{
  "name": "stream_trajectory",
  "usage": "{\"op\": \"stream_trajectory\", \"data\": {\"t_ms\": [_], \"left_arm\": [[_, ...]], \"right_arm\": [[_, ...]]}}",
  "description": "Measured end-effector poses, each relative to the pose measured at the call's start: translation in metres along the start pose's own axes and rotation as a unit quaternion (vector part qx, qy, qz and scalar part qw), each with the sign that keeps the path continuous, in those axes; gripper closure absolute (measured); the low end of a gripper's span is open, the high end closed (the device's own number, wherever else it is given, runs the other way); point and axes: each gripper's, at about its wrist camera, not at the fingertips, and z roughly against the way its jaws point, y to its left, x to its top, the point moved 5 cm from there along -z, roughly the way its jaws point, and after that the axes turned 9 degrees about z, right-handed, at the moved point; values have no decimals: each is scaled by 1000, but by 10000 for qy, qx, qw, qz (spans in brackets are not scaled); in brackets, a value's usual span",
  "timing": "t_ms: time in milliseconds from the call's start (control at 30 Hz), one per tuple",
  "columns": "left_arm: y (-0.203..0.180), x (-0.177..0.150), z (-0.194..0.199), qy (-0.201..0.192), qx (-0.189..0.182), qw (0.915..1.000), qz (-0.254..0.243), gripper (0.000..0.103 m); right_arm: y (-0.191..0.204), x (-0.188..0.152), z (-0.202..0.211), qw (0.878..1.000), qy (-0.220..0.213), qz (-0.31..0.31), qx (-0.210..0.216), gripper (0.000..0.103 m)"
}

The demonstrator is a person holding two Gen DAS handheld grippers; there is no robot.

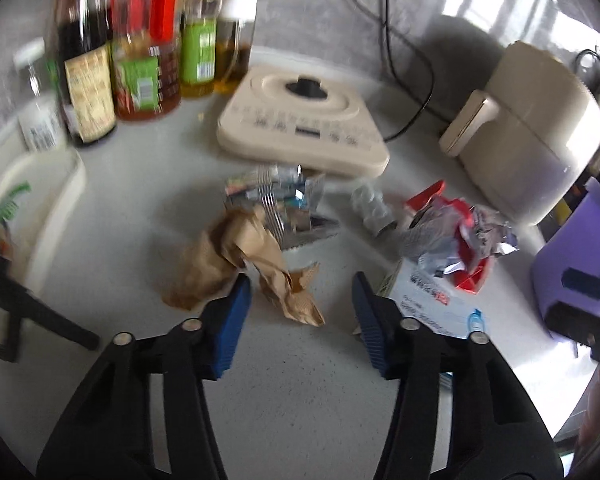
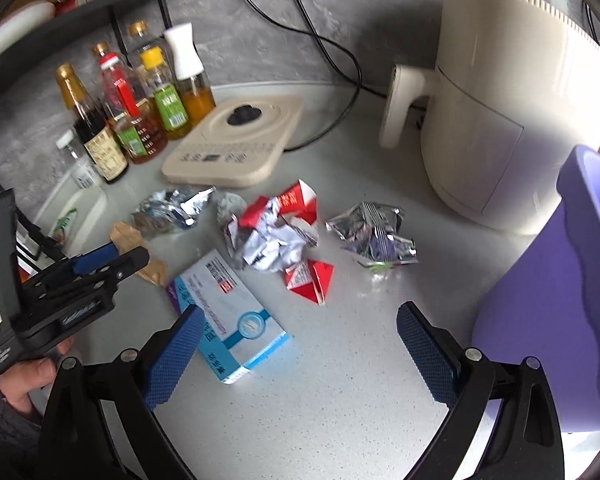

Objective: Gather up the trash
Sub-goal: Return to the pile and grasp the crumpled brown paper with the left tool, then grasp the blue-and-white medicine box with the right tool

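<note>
Trash lies on the white counter. A crumpled brown paper bag [image 1: 240,260] sits just ahead of my open, empty left gripper [image 1: 302,292]; it also shows in the right wrist view [image 2: 126,236]. Behind it is a silver foil wrapper [image 1: 276,192]. A blue and white box [image 2: 230,312] lies by the left finger of my open, empty right gripper [image 2: 300,328]. Beyond are a red and white crumpled wrapper [image 2: 276,236] and a second foil wrapper [image 2: 374,236]. A purple bin [image 2: 560,300] stands at the right. The left gripper [image 2: 100,264] shows at the left.
Several sauce and oil bottles [image 2: 140,104] stand at the back left. A beige appliance base [image 2: 236,140] with a cable sits mid-counter. A cream air fryer [image 2: 500,100] stands at the back right. A white dish [image 1: 32,200] is at the far left.
</note>
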Motion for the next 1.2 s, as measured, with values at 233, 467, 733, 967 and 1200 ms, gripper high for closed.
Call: {"op": "stream_trajectory", "data": {"t_ms": [233, 467, 733, 967, 1200], "left_arm": [[1, 0, -14, 71, -90, 9998, 155, 90], [2, -6, 20, -199, -364, 9989, 220, 91], [23, -28, 57, -320, -233, 9985, 388, 91], [33, -32, 78, -508, 20, 9975, 482, 91], [38, -34, 105, -741, 218, 9948, 659, 91]], "right_arm": [[14, -14, -19, 9988, 360, 213, 241, 9], [37, -12, -35, 9955, 489, 766, 285, 8], [60, -14, -55, 9852, 660, 1510, 470, 8], [78, -12, -78, 9713, 759, 2156, 656, 8], [86, -12, -74, 9683, 735, 2184, 969, 41]]}}
